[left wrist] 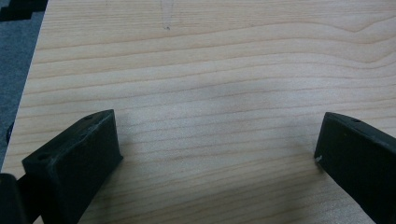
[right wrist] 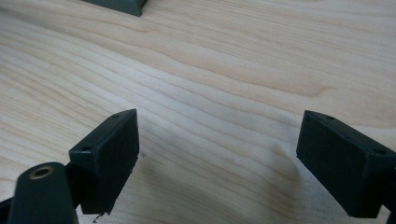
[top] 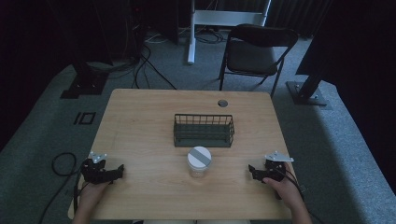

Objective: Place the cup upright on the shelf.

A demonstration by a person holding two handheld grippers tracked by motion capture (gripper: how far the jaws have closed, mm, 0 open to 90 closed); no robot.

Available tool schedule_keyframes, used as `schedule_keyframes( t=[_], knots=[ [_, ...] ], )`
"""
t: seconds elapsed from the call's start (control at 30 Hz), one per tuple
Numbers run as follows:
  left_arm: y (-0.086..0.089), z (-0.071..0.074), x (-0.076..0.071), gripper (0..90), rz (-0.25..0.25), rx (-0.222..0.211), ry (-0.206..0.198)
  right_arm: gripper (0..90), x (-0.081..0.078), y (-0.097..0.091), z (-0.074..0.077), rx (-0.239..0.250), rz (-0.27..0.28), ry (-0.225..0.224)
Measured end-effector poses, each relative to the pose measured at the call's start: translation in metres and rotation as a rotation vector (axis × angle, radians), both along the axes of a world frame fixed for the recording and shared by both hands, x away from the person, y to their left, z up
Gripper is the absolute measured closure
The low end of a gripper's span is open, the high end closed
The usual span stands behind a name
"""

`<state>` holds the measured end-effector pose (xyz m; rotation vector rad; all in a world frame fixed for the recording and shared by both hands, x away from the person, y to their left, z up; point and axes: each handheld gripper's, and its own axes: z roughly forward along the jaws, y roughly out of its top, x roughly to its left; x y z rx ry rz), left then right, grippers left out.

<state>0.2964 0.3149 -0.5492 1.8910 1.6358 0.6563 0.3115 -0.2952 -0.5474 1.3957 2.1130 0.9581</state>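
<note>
A clear jar with a white and grey lid point(top: 199, 161) stands upright near the table's front middle. Just behind it sits a dark wire basket point(top: 204, 130). My left gripper point(top: 119, 171) rests at the front left of the table, held by a hand, pointing right toward the jar. My right gripper point(top: 252, 171) rests at the front right, pointing left toward the jar. In the left gripper view my left gripper point(left wrist: 218, 140) stands open over bare wood. In the right gripper view my right gripper point(right wrist: 217, 140) is open too, with a corner of the basket point(right wrist: 119, 5) at the top edge.
The wooden table point(top: 140, 121) has a round cable hole point(top: 222, 103) at its far edge. A black folding chair point(top: 254, 51) stands behind the table, with stand bases and cables on the grey carpet around it.
</note>
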Motion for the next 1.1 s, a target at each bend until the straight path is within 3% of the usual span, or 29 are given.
schedule_keyframes(
  t=[0.07,1.1],
  knots=[
    [0.000,0.000,0.000,0.2,0.000,0.000,0.000,13.0,0.000,0.004,0.003,0.022,0.017,-0.001],
    [0.000,0.000,0.000,0.3,0.000,0.000,0.000,13.3,-0.010,0.075,0.013,0.030,0.266,-0.032]
  ],
)
